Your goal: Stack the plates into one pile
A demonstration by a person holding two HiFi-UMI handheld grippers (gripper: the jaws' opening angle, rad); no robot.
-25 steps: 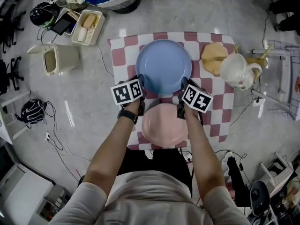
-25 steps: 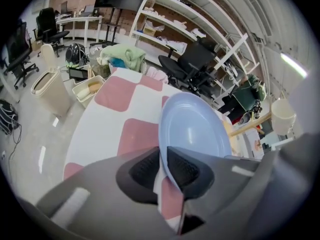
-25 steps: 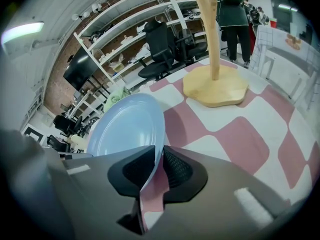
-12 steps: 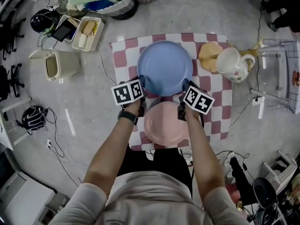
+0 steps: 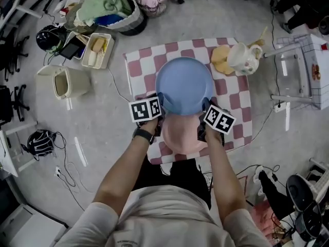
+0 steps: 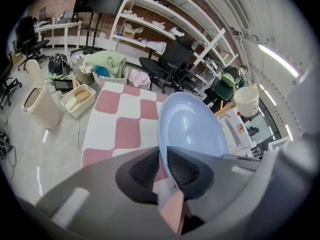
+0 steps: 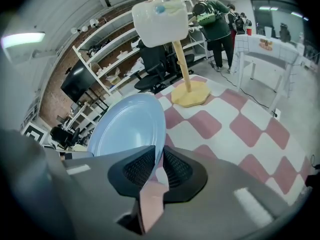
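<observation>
A large blue plate point(image 5: 184, 85) hangs above the checked cloth point(image 5: 145, 60), held at its near rim from both sides. My left gripper point(image 5: 158, 107) is shut on its left rim, seen as the blue plate point(image 6: 192, 126) between the pads. My right gripper point(image 5: 205, 108) is shut on its right rim, the blue plate point(image 7: 127, 126) running into the jaws. The pink plate point(image 5: 182, 134) lies on the cloth below, partly covered by the blue one's near edge. A strip of pink plate point(image 6: 172, 214) shows under the left jaws, and pink plate point(image 7: 150, 204) under the right.
A white jug point(image 5: 242, 58) stands on a tan mat point(image 5: 221, 59) at the cloth's far right corner. On the floor to the left are a beige bin point(image 5: 64, 81), a tray of items point(image 5: 96, 49) and a laundry basket point(image 5: 108, 6). A white rack point(image 5: 298, 71) stands at right.
Both grippers have lifted the blue plate and carried it toward me, so it now overlaps the far part of the pink plate. The head view has shifted as well.
</observation>
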